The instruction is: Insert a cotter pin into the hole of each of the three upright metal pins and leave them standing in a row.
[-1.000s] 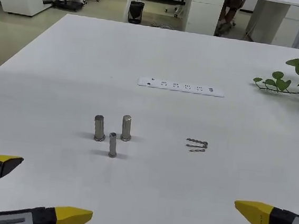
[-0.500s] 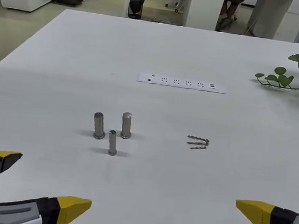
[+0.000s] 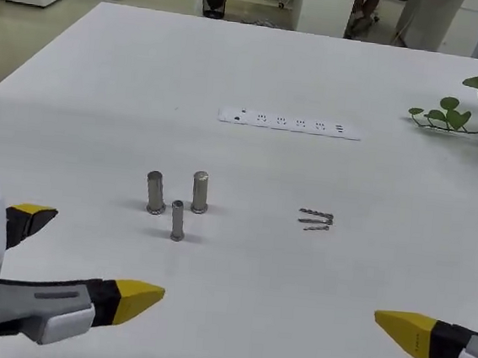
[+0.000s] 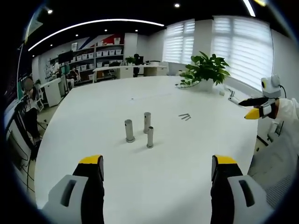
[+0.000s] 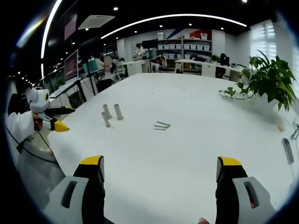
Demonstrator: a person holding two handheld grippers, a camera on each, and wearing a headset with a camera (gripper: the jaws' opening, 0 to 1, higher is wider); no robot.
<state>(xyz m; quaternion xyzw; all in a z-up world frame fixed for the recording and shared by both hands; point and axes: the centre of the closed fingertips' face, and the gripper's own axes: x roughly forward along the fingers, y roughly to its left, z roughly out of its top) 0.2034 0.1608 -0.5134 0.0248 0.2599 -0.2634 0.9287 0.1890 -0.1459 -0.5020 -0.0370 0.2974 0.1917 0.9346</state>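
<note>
Three short upright metal pins (image 3: 176,220) stand in a tight cluster on the white table (image 3: 234,314), also in the left gripper view (image 4: 147,122) and the right gripper view (image 5: 112,113). A few cotter pins (image 3: 315,220) lie flat to their right, loose on the table (image 4: 185,116) (image 5: 161,125). My left gripper (image 3: 87,256) hovers open at the near left, short of the pins, its jaws wide apart and empty (image 4: 157,161). My right gripper (image 5: 160,162) is open and empty at the near right; one yellow fingertip (image 3: 402,330) shows in the head view.
A white power strip (image 3: 291,123) lies further back on the table. A leafy plant (image 3: 474,109) reaches in at the far right. The table's far edge (image 3: 237,22) borders an office floor with desks and chairs.
My left gripper has come forward and up towards the pins. The right gripper has barely moved. The head camera has tipped slightly; pins and cotter pins stay put.
</note>
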